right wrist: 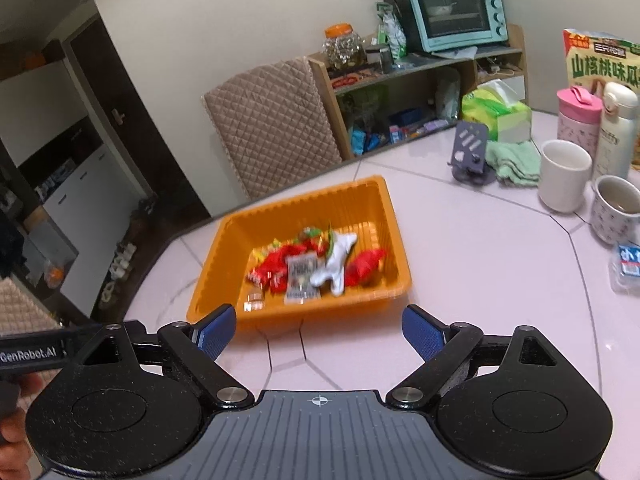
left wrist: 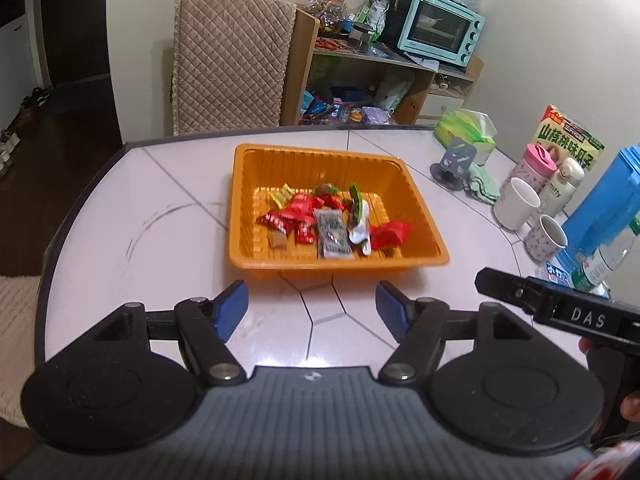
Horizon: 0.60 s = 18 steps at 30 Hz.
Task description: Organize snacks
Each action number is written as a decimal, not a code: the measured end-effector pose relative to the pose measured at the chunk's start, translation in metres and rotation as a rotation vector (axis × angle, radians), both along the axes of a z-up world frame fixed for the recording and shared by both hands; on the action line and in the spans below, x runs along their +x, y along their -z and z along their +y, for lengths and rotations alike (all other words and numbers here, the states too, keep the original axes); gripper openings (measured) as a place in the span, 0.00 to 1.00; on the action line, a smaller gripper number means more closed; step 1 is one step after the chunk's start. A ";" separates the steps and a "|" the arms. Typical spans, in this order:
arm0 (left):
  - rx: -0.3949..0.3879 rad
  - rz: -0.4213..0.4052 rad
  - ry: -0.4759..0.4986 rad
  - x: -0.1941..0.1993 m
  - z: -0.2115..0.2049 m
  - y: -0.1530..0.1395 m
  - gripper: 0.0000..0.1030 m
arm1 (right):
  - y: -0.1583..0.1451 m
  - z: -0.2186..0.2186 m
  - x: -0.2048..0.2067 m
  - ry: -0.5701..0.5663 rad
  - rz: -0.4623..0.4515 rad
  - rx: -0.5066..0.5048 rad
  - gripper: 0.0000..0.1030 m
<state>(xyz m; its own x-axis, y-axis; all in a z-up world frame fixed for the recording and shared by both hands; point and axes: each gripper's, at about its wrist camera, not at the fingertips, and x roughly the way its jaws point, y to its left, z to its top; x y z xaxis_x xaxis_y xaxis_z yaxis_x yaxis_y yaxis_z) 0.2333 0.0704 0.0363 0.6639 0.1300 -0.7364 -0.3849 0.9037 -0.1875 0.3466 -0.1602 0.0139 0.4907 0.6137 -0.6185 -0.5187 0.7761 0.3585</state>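
An orange plastic basket [left wrist: 240, 200] sits in the middle of the pale tiled table. It holds several wrapped snacks [left wrist: 320, 220]: red packets, a grey sachet and a green-and-white wrapper. My left gripper [left wrist: 311, 300] hovers over the table just in front of the basket's near wall, open, with nothing between its blue pads. In the right wrist view the same basket [right wrist: 394, 216] lies ahead and slightly left, its snacks [right wrist: 312, 264] blurred. My right gripper [right wrist: 318, 324] also stands open and empty before the near rim. Each view catches the other tool's black housing at its edge.
Along the table's right side stand a white cup [left wrist: 516, 204], a patterned mug [left wrist: 546, 238], a pink bottle [left wrist: 538, 166], a white flask, a blue box [left wrist: 608, 208], a seed bag, a tissue pack [left wrist: 466, 130], a phone stand and a green cloth. Behind the table are a quilted chair [left wrist: 232, 64] and a shelf with an oven.
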 end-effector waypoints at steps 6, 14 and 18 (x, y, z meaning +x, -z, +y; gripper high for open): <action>0.006 0.026 -0.005 -0.033 -0.025 -0.001 0.67 | 0.001 -0.020 -0.033 -0.025 0.021 -0.043 0.87; -0.008 0.063 -0.019 -0.070 -0.055 0.007 0.67 | 0.006 -0.042 -0.069 -0.074 0.057 -0.084 0.87; -0.013 0.070 -0.030 -0.088 -0.067 0.009 0.67 | 0.009 -0.051 -0.085 -0.099 0.056 -0.108 0.87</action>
<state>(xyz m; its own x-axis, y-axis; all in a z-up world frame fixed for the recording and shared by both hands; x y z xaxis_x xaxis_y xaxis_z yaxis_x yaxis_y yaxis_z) 0.1456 0.0035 0.0275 0.6067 0.1392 -0.7827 -0.4246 0.8891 -0.1710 0.2612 -0.2107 0.0053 0.3944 0.5861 -0.7078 -0.5762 0.7577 0.3063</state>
